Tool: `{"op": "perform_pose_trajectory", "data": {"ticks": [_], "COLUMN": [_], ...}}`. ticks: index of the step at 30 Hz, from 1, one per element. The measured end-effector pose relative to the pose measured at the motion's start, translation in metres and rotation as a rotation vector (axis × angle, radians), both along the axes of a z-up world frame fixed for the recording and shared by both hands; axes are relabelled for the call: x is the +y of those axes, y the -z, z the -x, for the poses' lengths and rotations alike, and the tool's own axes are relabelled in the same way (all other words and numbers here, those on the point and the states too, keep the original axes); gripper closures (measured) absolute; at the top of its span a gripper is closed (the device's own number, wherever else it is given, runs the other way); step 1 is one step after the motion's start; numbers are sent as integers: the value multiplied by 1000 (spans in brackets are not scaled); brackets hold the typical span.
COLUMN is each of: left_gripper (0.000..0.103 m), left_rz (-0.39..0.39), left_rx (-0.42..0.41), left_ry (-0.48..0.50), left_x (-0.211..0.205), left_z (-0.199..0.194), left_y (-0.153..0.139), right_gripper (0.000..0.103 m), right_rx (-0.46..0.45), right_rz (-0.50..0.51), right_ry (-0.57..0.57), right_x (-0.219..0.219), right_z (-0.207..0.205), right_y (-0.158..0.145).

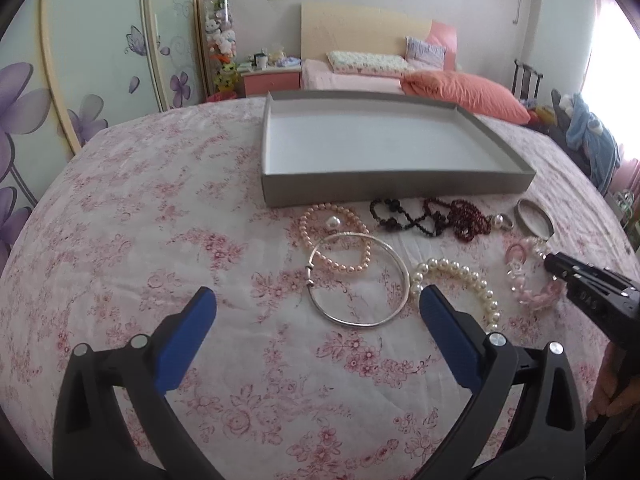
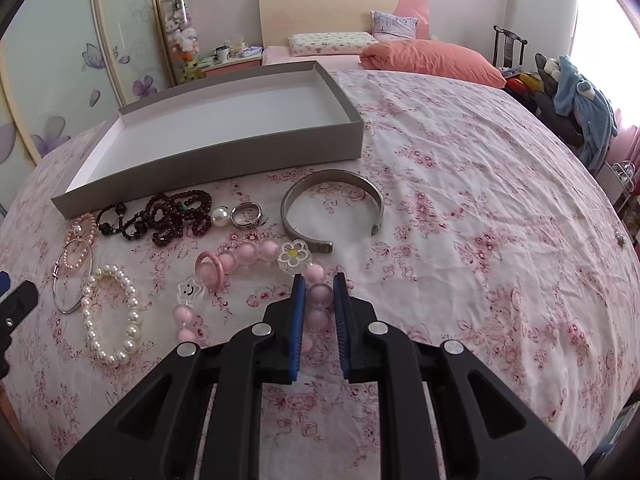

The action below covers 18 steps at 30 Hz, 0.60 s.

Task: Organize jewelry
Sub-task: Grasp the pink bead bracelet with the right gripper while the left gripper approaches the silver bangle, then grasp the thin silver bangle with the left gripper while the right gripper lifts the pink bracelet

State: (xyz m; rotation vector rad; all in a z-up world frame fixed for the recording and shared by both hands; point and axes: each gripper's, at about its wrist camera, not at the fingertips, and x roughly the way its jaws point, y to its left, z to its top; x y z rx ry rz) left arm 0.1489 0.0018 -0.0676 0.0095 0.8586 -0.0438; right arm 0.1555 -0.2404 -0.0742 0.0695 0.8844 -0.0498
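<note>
My right gripper (image 2: 320, 282) is shut on the pink bead bracelet (image 2: 248, 251), its blue pads squeezing a bead near the bracelet's right end; the bracelet lies on the floral bedspread. The left wrist view shows that gripper (image 1: 551, 264) from the side at the pink bead bracelet (image 1: 536, 298). My left gripper (image 1: 316, 292) is open and empty, its fingers either side of a thin silver bangle (image 1: 352, 323). Nearby lie a pink pearl bracelet (image 1: 340, 268), a white pearl bracelet (image 1: 460, 272), dark bead strands (image 1: 440, 216) and a silver cuff (image 2: 332, 178).
An empty grey tray (image 1: 396, 184) with a white floor stands just beyond the jewelry. A silver ring (image 2: 246, 214) and a loose pearl (image 2: 220, 216) lie beside the dark beads. A person's hand (image 1: 612, 392) holds the right gripper's handle. Pillows lie at the bed's head.
</note>
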Motion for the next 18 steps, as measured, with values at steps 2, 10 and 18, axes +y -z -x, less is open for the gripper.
{"op": "perform_pose_trajectory", "data": {"ticks": [2, 10, 18], "left_gripper": [4, 7, 8], "left_rz": [-11, -30, -30], "left_rx": [24, 123, 122], "left_ry": [-1, 21, 15], "left_x": [-3, -12, -22], "left_z": [-5, -21, -48], "left_y": [5, 26, 26], "right_gripper": [88, 88, 88], "right_rx": [0, -3, -5], "right_rz": [-9, -53, -74], "right_ry": [-4, -14, -22], "right_x": [-1, -5, -9], "right_z": [0, -4, -4], "right_y": [-1, 0, 1]}}
